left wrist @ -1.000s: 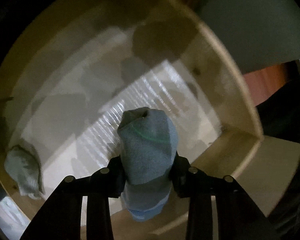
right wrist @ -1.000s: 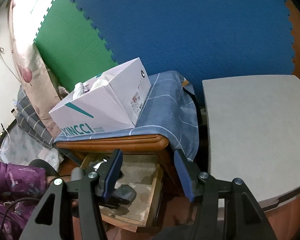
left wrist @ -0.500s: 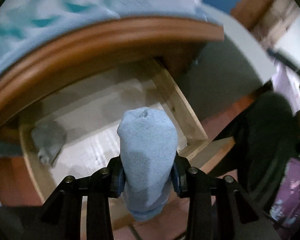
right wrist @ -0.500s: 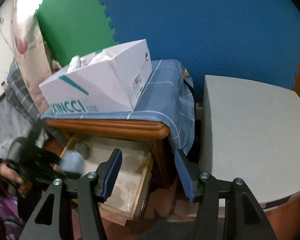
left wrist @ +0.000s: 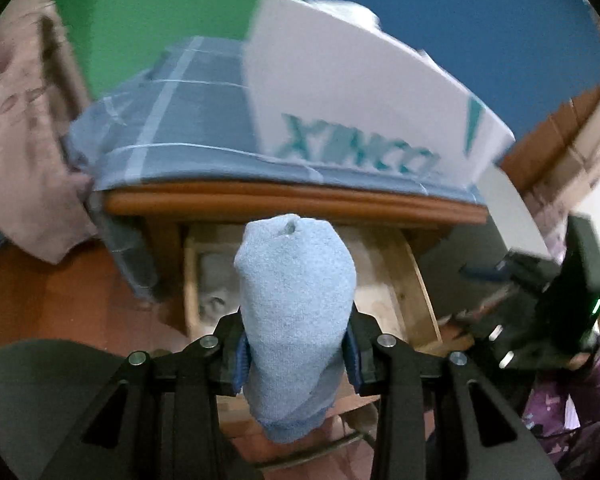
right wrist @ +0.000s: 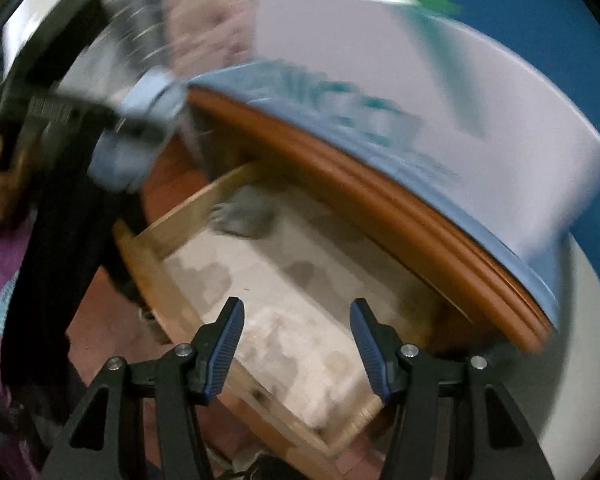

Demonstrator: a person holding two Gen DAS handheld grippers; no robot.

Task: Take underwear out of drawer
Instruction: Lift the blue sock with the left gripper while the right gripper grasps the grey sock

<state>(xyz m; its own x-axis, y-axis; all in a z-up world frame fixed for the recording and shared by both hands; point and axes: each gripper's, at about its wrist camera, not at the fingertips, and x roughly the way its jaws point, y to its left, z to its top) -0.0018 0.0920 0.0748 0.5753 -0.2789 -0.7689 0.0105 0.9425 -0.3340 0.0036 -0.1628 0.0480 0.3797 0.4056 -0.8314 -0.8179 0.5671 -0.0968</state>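
The left hand-held gripper (left wrist: 296, 354) is clamping a rolled light-blue underwear bundle (left wrist: 296, 308), holding it above the open drawer (right wrist: 204, 200). The right hand-held gripper (right wrist: 296, 344) is hanging empty, jaws apart, over the drawer. Farther in, a grey bundle (right wrist: 244, 214) is lying in the back corner, seemingly left to fetch.

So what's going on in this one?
A person is emptying an open wooden drawer with two handheld grippers. The left gripper is shut on a rolled light-blue garment, held outside the drawer. The right gripper is open and empty over the drawer, where one grey bundle lies near the back.
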